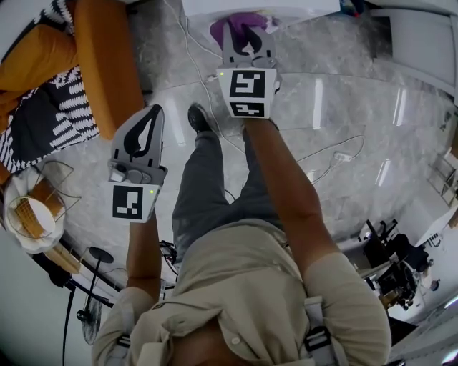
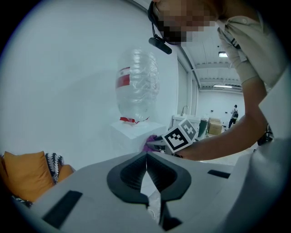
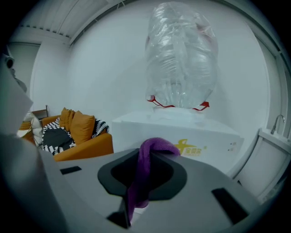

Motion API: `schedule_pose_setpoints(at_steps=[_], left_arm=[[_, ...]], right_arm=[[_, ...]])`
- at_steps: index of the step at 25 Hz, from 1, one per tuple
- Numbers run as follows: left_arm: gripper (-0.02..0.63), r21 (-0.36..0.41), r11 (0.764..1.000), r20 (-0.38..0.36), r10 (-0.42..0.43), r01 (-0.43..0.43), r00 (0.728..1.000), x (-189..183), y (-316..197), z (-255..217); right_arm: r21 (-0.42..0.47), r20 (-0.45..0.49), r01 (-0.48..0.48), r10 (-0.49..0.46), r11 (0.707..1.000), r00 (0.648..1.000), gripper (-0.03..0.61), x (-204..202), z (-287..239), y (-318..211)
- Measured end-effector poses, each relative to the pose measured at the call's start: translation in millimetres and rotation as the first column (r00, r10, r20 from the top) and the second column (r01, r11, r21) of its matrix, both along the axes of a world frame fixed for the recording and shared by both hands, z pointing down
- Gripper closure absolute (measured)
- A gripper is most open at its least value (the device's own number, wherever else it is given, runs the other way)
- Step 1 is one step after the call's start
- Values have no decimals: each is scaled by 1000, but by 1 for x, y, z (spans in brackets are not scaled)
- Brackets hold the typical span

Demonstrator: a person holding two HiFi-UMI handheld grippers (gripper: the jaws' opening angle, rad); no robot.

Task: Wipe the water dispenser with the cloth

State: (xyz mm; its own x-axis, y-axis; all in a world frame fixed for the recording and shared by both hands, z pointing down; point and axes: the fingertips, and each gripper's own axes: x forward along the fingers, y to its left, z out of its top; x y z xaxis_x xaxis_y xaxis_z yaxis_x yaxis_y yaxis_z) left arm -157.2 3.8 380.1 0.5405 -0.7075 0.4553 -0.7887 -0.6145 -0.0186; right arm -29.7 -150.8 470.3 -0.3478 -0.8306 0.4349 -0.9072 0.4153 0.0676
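A white water dispenser (image 3: 182,129) with a clear upturned bottle (image 3: 181,59) stands against the wall; its top (image 1: 250,8) shows at the head view's upper edge. My right gripper (image 1: 247,39) is shut on a purple cloth (image 3: 143,175), which bunches between its jaws just short of the dispenser's front; the same cloth (image 1: 240,28) and dispenser (image 2: 136,132) also show elsewhere. My left gripper (image 1: 143,129) hangs lower and to the left, away from the dispenser, jaws shut with nothing in them (image 2: 146,164).
An orange sofa (image 1: 86,64) with striped black-and-white cushions (image 3: 57,136) stands left of the dispenser. A white cable (image 1: 336,159) runs over the glossy marble floor. A wire basket (image 1: 28,214) and a fan stand (image 1: 93,286) are at lower left. White cabinets (image 2: 188,125) sit right of the dispenser.
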Motion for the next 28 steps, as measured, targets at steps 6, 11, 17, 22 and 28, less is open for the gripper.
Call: schedule_pose_setpoints(at_steps=[6,11,17,22,28], left_arm=[[597,1,1000,-4,7,-7,1000,1,0,0],[597,9,1000,-5,19,-19,1000,13,-4,-2],[597,18,999,-7,50,-50,999,39,-5,-4],[597,14,998,-4,66,-66,998,57,-6,-5],[597,21,998,-11,66,-66,998,62,-8,-7]], right_arm=[[9,-17,16,-16,1000,1000,526,5,-1,-1],[31,-42,-20,22,999,999,526,42,-5,-8],[46,-69,-186,189,981,980,526,134,-11,-22],[73,-105,-238,245,968,964,526,180,-18,-30],[92,-66,-243,249,966,966,526,173,-25,-32]])
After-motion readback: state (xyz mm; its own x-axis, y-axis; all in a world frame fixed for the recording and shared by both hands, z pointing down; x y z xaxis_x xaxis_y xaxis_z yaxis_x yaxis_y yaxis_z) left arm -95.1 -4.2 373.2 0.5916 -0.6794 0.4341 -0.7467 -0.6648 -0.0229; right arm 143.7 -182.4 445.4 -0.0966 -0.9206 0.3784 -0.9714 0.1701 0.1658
